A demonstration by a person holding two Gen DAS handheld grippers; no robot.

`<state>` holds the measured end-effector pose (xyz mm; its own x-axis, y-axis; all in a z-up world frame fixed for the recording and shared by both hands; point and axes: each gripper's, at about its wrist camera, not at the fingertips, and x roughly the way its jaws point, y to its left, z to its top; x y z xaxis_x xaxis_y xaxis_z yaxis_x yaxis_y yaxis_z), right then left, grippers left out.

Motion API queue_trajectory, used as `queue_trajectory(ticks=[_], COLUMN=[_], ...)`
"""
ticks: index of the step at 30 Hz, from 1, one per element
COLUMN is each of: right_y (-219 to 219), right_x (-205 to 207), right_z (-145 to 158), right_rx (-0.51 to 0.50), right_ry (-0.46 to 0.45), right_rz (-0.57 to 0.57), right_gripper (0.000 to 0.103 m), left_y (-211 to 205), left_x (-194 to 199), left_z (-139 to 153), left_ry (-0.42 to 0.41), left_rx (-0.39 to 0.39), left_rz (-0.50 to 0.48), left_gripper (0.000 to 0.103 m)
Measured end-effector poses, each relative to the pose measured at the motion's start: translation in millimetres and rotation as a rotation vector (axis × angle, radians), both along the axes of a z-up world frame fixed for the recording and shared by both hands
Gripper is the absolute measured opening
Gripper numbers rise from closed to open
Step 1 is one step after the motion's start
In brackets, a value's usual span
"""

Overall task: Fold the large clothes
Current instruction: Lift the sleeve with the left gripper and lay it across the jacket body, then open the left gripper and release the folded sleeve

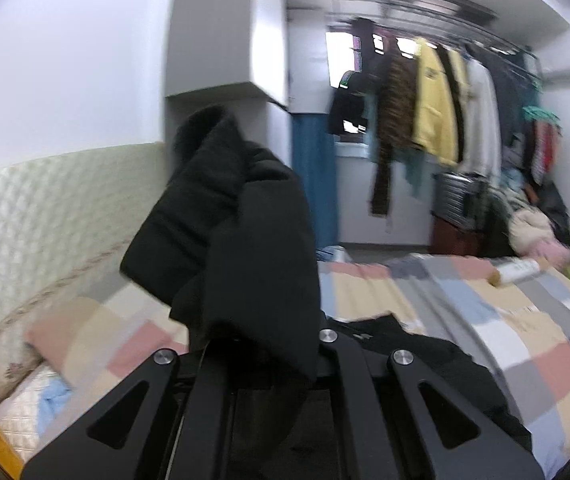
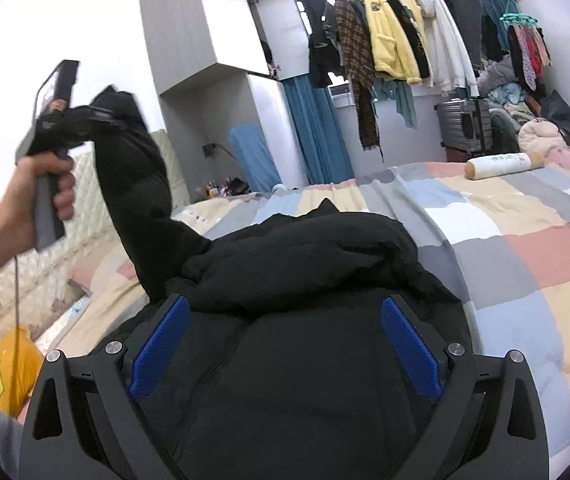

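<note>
A black padded jacket (image 2: 305,264) lies bunched on the patchwork bed cover (image 2: 525,248). My left gripper (image 1: 261,344) is shut on one sleeve (image 1: 241,216) and holds it up above the bed; the sleeve hides its fingertips. In the right wrist view the left gripper (image 2: 97,114) shows at upper left in a hand, with the sleeve (image 2: 141,184) hanging from it down to the jacket body. My right gripper (image 2: 285,328) is open, its blue pads (image 2: 161,352) spread wide just over the jacket body, holding nothing.
A padded headboard (image 1: 45,216) and pillows (image 1: 25,408) lie at the left. A rolled bolster (image 2: 501,165) sits at the bed's far end. A rack of hanging clothes (image 2: 397,40), a suitcase (image 2: 465,124) and a tall cabinet (image 2: 197,28) stand beyond.
</note>
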<state>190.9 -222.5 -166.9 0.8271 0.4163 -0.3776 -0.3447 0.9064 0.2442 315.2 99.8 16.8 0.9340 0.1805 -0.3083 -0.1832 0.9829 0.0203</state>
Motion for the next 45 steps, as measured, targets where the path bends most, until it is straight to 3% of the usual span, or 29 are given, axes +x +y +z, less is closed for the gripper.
queue_trajectory(ticks=[11,17,19,24,25,28,31,34,37,38,42,45], right_y=[-37.6,-45.2,-49.3,-63.3,-64.2,-66.6,-67.8,-66.9,-64.0,-63.1,-61.0,-59.6], right_x=[-6.3,3.3,5.8,18.3,19.5,26.2,28.6,31.2,29.9,28.8,27.9,29.2], right_z=[6.9,4.5,3.2,-3.4,-4.3,-7.9,-9.8,-11.1,-11.0,-10.4,-10.9,-11.3], right_rx=[0.060,0.062,0.066,0.104,0.099,0.103,0.094,0.090,0.066,0.062,0.051,0.045], right_ry=[-0.052,-0.052,-0.049,-0.024,-0.025,-0.012,-0.012,-0.002,-0.006,-0.008,-0.007,0.000], right_rz=[-0.097,-0.106,-0.118,-0.143,-0.150,-0.158,-0.174,-0.174,-0.171,-0.169,-0.168,-0.162], right_gripper=[0.101,0.101,0.101,0.101,0.101,0.101,0.101,0.101,0.101,0.101,0.101,0.101], left_y=[-120.6,-148.7,-158.8,-169.5,-172.4,-179.8,-173.0,-171.2,-168.1,-166.2,-162.5,-152.5], left_x=[44.5,58.4,65.4,85.7,92.3,98.4,96.2,89.5,82.6,81.1,65.7,54.7], left_z=[-80.6,-129.9,-145.9,-183.6,-188.2,-185.3,-177.6,-172.0,-171.6,-171.1,-163.0,-155.0], left_ry=[0.119,0.205,0.237,0.383,0.428,0.452,0.456,0.446,0.457,0.459,0.430,0.421], left_rx=[-0.020,-0.070,-0.050,-0.082,-0.084,-0.040,-0.097,-0.104,-0.115,-0.122,-0.110,-0.129], left_rz=[-0.189,-0.226,-0.236,-0.260,-0.276,-0.281,-0.288,-0.282,-0.282,-0.283,-0.265,-0.267], left_gripper=[0.004,0.004,0.004,0.004,0.004,0.004,0.004,0.006,0.018,0.026,0.077,0.078])
